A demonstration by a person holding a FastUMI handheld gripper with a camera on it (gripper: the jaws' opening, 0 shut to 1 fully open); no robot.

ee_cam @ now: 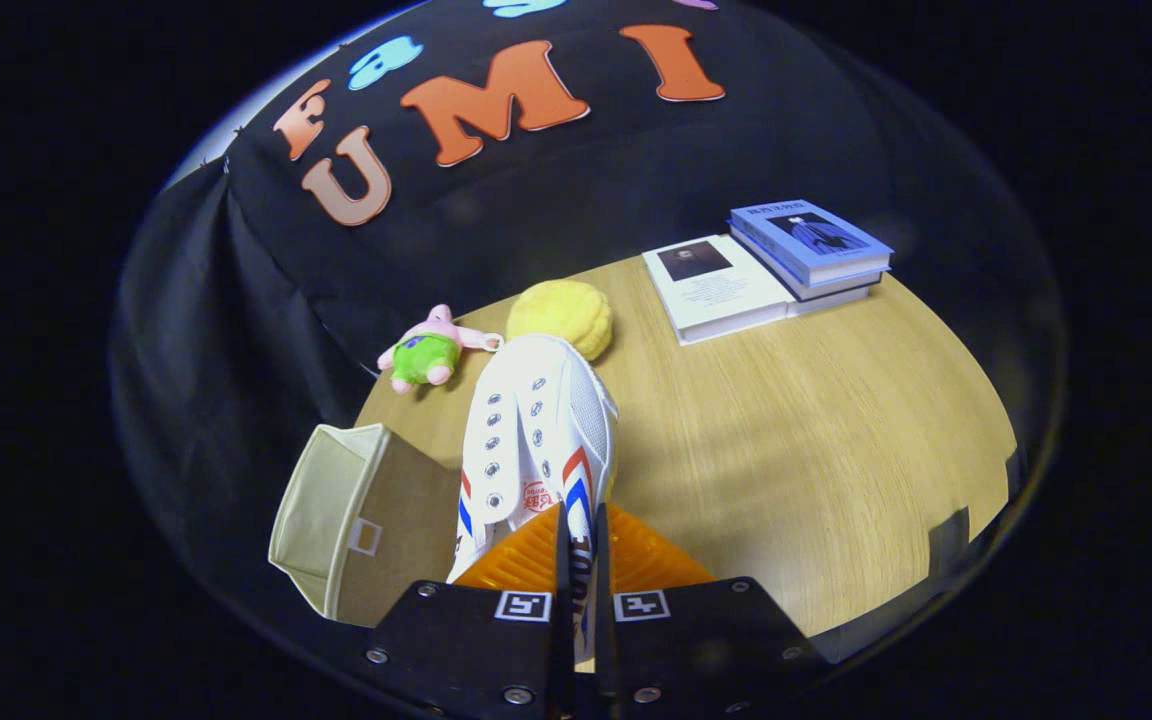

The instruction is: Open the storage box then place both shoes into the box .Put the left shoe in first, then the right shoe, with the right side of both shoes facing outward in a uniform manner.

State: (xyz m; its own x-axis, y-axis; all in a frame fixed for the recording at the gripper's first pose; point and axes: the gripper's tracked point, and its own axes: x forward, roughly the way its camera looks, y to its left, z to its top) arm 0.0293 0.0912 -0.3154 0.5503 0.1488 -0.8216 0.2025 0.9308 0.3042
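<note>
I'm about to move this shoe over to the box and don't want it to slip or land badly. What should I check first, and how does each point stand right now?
1. Grip: the hand-held gripper has both fingers closed on the white shoe at its rear part: ok.
2. Shoe lifted off the wooden table: cannot tell.
3. Storage box open: the opening shows, just to the side of the fingers: ok.
4. Box empty inside: the interior is mostly hidden: cannot tell.
5. Path to the box: the plush toy and yellow cushion lie beyond the shoe's toe, the books further off: ok.
6. Left or right shoe: cannot tell.
</note>
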